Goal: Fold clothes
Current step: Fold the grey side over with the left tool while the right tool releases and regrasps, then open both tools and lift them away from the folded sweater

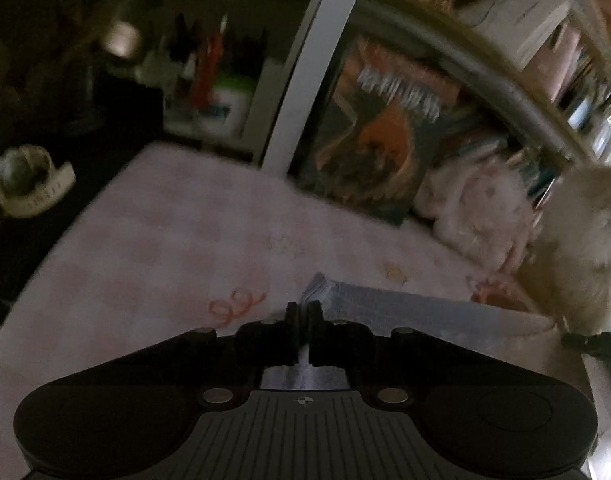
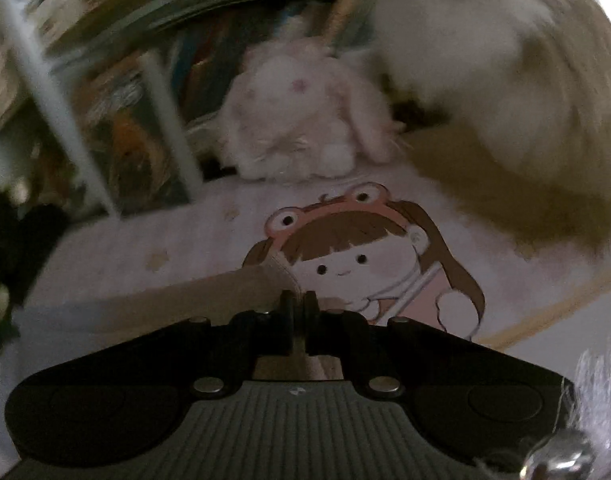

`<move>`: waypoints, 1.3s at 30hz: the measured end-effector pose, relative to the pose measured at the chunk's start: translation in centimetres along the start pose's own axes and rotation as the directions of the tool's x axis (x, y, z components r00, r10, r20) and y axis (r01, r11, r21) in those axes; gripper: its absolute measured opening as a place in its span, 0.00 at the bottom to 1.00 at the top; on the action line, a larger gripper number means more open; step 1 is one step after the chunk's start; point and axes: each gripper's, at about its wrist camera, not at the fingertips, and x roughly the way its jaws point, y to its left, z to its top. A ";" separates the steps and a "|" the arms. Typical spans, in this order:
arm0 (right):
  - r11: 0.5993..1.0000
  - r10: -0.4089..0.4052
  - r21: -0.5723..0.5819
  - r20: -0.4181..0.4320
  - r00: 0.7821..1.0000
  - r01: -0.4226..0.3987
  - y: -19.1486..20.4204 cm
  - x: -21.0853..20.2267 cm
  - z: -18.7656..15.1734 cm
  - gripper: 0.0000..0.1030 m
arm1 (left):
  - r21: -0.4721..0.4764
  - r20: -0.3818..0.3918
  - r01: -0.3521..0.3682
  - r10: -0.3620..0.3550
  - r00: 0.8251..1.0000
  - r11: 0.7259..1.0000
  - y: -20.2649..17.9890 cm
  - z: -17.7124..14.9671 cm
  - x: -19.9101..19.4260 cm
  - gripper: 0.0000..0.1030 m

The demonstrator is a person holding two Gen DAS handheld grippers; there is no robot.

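Nearest in each view, both tools are pinched narrow on cloth. The left gripper [image 1: 303,312] clamps a ribbed edge of the garment [image 1: 385,304], and the fabric runs away to the right as a taut, raised fold. The right gripper [image 2: 299,302] clamps a ribbed edge of the same garment, which runs off to the left as a raised band. Holding two points of one edge in this way probably keeps the cloth stretched flat between the tools, so that it can be carried over as a straight fold.

Beyond the fingers lies the pale printed sheet [image 1: 165,240]; its cartoon girl print [image 2: 345,256] sits just past the right tool. The garment hangs over this sheet, in the near part of the scene.

Farther off, a pink plush rabbit [image 2: 301,112] sits at the sheet's far edge, and a large fluffy toy [image 2: 505,80] sits to its right. A bookshelf [image 1: 385,120] backs both. Blur hides finer detail.
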 end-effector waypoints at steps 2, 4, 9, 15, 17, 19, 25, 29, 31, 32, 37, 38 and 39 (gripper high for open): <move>0.999 -0.029 -0.016 -0.059 0.998 0.028 -0.2 1.8 -0.4 0.04 | 0.016 -0.052 -0.027 0.028 0.998 1.000 -0.2 -0.3 1.6 0.03; 0.999 -0.028 -0.017 -0.058 0.998 0.027 -0.5 2.7 -0.9 0.05 | 0.021 -0.054 -0.036 0.037 0.998 0.999 -0.3 -0.4 1.8 0.04; 1.000 -0.026 -0.003 -0.067 0.997 0.026 -0.7 2.6 -0.8 0.07 | 0.022 -0.050 -0.051 0.052 0.997 0.998 -0.4 -0.4 1.9 0.16; 0.998 -0.061 -0.034 -0.029 0.998 0.060 0.1 0.5 -0.6 0.43 | 0.056 0.048 -0.102 0.099 0.994 0.993 -1.6 -0.3 -0.9 0.69; 0.996 -0.069 -0.061 -0.014 0.997 0.068 0.5 -0.8 -0.8 0.54 | 0.089 0.074 -0.117 0.111 0.991 0.989 -2.5 -0.5 -2.1 0.78; 0.992 -0.075 -0.097 0.001 0.997 0.074 1.1 -2.1 -1.1 0.69 | 0.111 0.074 -0.117 0.109 0.991 0.987 -3.3 -0.8 -3.2 0.81; 0.973 -0.045 -0.227 0.002 0.999 0.044 2.6 -5.3 -3.2 0.83 | 0.101 0.077 -0.127 0.119 0.990 0.987 -5.2 -2.4 -5.2 0.88; 0.958 -0.003 -0.287 -0.033 0.999 -0.006 3.0 -5.9 -4.6 0.85 | 0.091 0.076 -0.157 0.151 0.986 0.983 -7.0 -3.9 -6.1 0.90; 0.948 0.020 -0.316 -0.052 0.998 -0.036 2.9 -6.2 -5.1 0.86 | 0.090 0.073 -0.174 0.168 0.983 0.981 -8.0 -4.8 -6.6 0.91; 0.942 0.031 -0.331 -0.060 0.998 -0.049 2.7 -6.3 -5.4 0.87 | 0.092 0.071 -0.184 0.178 0.982 0.979 -8.6 -5.3 -6.9 0.91; 0.907 0.085 -0.404 -0.100 0.991 -0.118 1.8 -7.1 -6.4 0.91 | 0.055 0.075 -0.231 0.227 0.971 0.971 -12.1 -7.7 -7.9 0.95; 0.899 0.095 -0.418 -0.108 0.990 -0.132 1.6 -7.2 -6.7 0.92 | 0.050 0.069 -0.238 0.235 0.970 0.970 -12.9 -8.2 -8.0 0.96; 0.890 0.105 -0.431 -0.117 0.988 -0.146 1.4 -7.4 -6.9 0.93 | 0.045 0.061 -0.245 0.242 0.968 0.968 -13.6 -8.6 -8.1 0.97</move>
